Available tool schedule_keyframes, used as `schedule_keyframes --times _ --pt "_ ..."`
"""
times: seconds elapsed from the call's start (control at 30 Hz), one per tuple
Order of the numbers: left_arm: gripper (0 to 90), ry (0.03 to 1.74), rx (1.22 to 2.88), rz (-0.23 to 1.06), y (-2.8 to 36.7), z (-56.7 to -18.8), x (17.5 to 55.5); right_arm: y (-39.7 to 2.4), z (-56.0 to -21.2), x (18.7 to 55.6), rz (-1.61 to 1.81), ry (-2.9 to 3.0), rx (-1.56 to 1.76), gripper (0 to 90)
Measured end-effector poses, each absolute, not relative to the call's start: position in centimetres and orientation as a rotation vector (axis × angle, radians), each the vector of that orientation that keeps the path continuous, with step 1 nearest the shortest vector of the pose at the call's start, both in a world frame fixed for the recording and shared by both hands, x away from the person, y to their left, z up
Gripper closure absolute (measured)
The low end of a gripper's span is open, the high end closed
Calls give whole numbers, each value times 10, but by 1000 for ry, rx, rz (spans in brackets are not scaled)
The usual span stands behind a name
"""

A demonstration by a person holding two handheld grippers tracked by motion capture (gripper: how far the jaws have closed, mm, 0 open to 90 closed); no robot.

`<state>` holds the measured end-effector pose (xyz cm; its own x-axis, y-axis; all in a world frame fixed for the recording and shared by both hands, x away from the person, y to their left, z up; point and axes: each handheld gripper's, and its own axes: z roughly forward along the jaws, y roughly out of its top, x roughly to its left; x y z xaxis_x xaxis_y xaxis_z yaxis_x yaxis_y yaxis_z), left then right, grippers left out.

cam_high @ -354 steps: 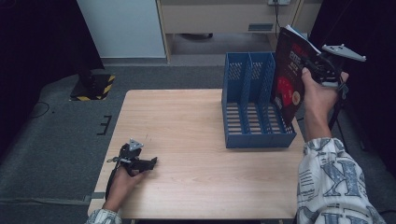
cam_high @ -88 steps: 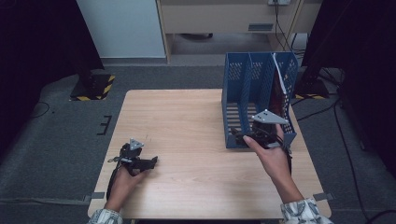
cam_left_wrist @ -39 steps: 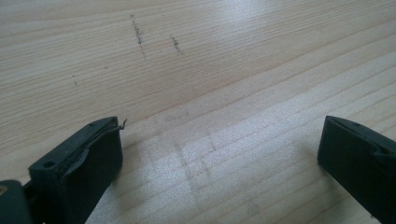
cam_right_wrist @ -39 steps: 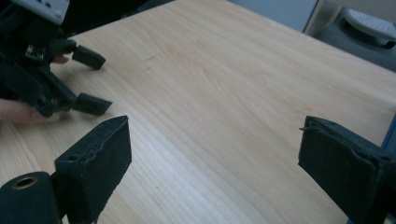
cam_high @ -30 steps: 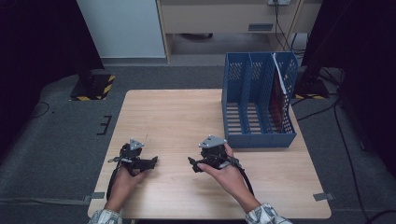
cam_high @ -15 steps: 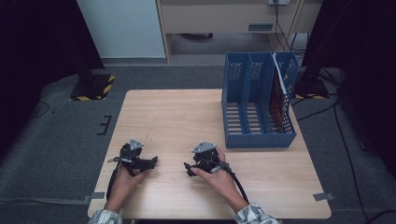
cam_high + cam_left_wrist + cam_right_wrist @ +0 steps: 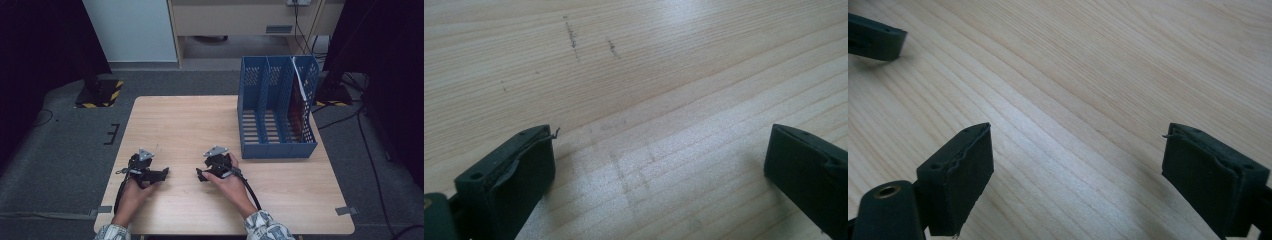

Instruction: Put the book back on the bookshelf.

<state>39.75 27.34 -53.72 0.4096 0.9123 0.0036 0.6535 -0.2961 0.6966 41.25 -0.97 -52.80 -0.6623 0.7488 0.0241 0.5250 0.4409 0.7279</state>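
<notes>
right tongs (image 7: pixel 200 176) have slid left to rest near left tongs (image 7: pixel 164 173). both gape empty on the table (image 7: pixel 190 120). dragging cables could tip the rack (image 7: pixel 276 107).

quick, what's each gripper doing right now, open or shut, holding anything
Left gripper: open, jaws wide apart over the light wooden table, holding nothing.
Right gripper: open, jaws wide apart over the same table, holding nothing.

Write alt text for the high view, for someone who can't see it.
A person's two hands rest on a light wooden table, each holding an open black gripper: the left gripper and the right gripper point toward each other. At the table's far right stands a blue file organizer with a red book upright in its rightmost slot.
</notes>
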Motion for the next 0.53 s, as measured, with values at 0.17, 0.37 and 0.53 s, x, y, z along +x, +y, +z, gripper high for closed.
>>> schedule_keyframes --times 0.17,0.37,0.53 --pt "0 1325 2051 542 273 -537 397 -11 -537 414 989 2373 1140 93" --pt "0 1325 2051 542 273 -537 397 -11 -539 412 999 2344 1162 82" --pt "0 1325 2051 542 273 -537 397 -11 -539 412 995 2338 1171 79"
